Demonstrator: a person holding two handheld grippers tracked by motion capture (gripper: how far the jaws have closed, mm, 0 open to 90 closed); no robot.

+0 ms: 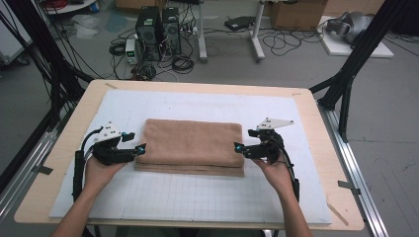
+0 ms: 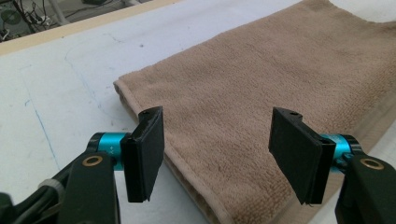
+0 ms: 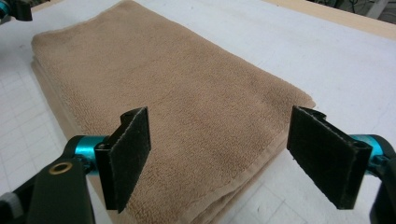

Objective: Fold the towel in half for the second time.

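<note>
Left claw (image 1: 140, 148) sits at the left short end of the folded tan towel (image 1: 191, 143), jaws spread and released, nothing pinched; in the left gripper view the pads straddle the towel's hemmed edge (image 2: 196, 186) without pressing it. The towel lies mid-surface on the white gridded mat (image 1: 197, 197), folded into a flat rectangle of several layers, long side running left to right. Right claw (image 1: 239, 147) mirrors the left at the right short end, likewise released, pads apart over the stacked edge (image 3: 252, 172). Judgement: the step in hand looks like taking both ends for a further fold or a lift. To do it well, each claw should slide low so the under pad goes beneath all layers, close on both ends together, and keep the hands level so the stack does not shear. The surface is a pale wooden table (image 1: 316, 128) under the mat. Beyond its far edge: grey floor, computer towers (image 1: 158, 27) amid tangled cables, white stand legs (image 1: 257, 44), cardboard boxes (image 1: 296, 15) at far right.
</note>
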